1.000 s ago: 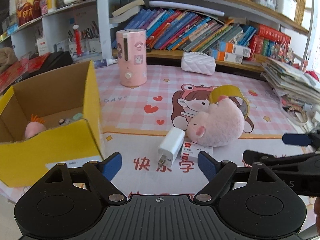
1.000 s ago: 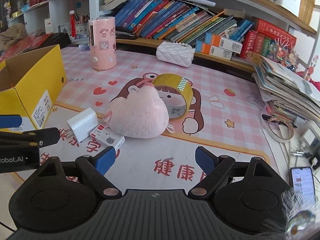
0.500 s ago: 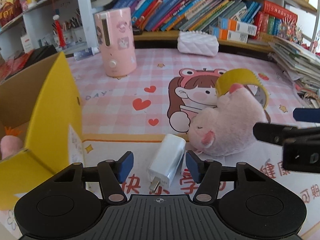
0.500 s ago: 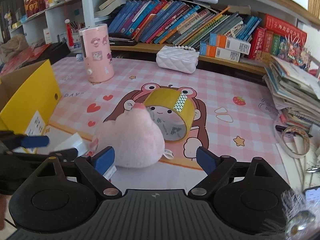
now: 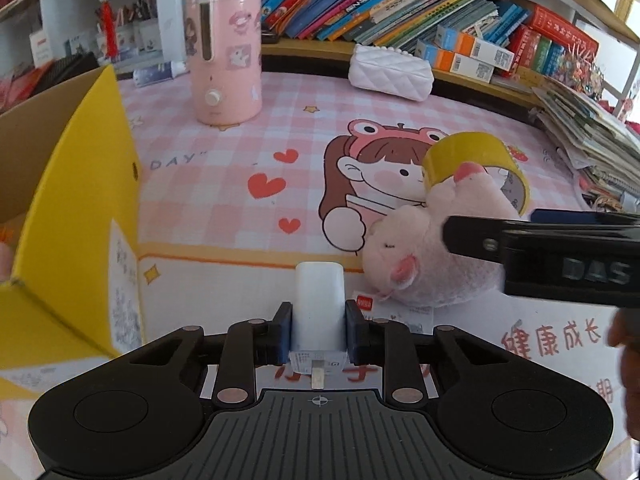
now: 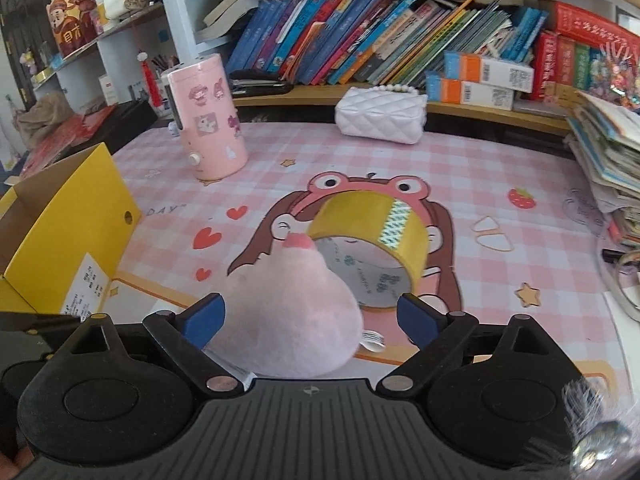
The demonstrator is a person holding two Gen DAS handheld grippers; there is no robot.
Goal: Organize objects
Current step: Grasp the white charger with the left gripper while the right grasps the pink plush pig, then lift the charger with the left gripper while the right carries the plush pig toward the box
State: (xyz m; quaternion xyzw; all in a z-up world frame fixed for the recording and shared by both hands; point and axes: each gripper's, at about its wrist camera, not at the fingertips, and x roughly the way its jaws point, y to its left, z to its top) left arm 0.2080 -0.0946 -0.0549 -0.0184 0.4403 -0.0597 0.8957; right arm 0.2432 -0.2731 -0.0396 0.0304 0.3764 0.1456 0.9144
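Bookshelves back a pink checked worktop (image 5: pixel 224 184). The left gripper (image 5: pixel 318 326) pinches a white charger (image 5: pixel 319 300) by its flat sides near the plug end; it looks rigid, light and smooth, so a square squeeze suits. The right gripper (image 6: pixel 308 316) is opening wide around a soft, squashy plush (image 6: pixel 296 320), not yet pressing. The yellow box (image 5: pixel 76 240) stands left.

Pink cylindrical appliance (image 5: pixel 224 54) stands far left on the worktop's pink checked mat (image 5: pixel 304 120). White quilted purse (image 6: pixel 380 114) lies far centre. Books (image 6: pixel 360 36) fill the shelf behind.
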